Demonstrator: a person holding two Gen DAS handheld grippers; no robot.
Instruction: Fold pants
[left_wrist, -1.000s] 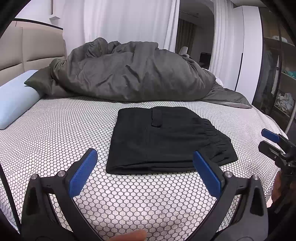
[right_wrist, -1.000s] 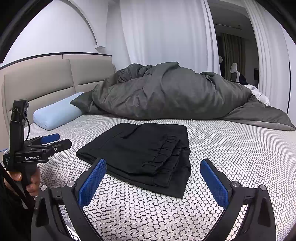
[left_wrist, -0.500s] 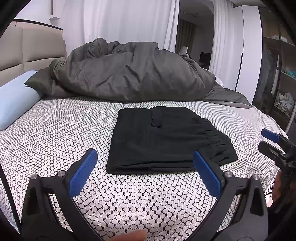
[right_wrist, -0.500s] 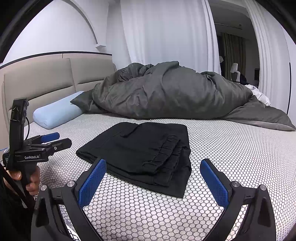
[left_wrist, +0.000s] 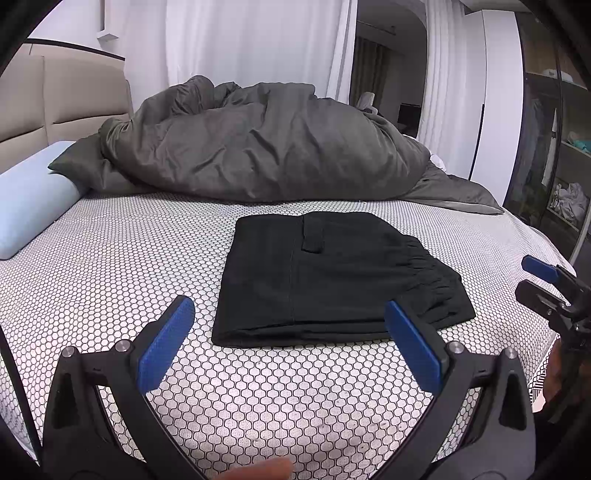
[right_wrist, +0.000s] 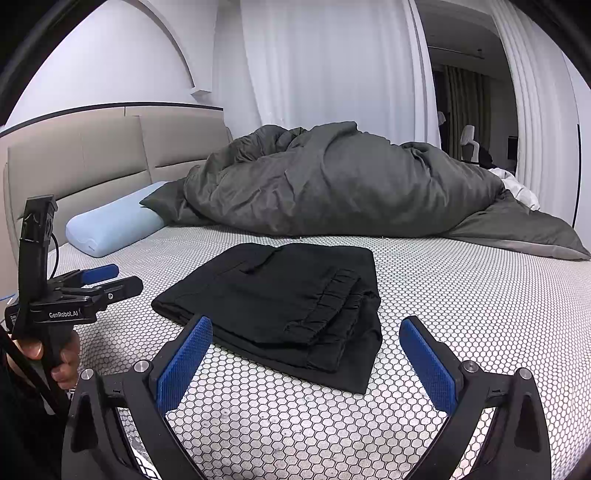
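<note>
Nothing moved: black pants (left_wrist: 325, 280) folded square; both claws (left_wrist: 290, 332) (right_wrist: 304, 352) agape, empty.

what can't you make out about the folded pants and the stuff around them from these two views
- Underside and inner layers of the black pants: hidden by the top fold, both views.
- Whatever lies under the grey duvet: covered.
- Shelf contents at the left wrist view's right edge: small, distorted.
- Left gripper in the right wrist view: side-on, but its own camera shows it open.

White curtains (right_wrist: 332, 74) hang behind a beige headboard (right_wrist: 110, 155). A grey duvet (left_wrist: 266, 147) heaps the bed; shelving (left_wrist: 565, 166), perhaps a wardrobe, stands right.
</note>
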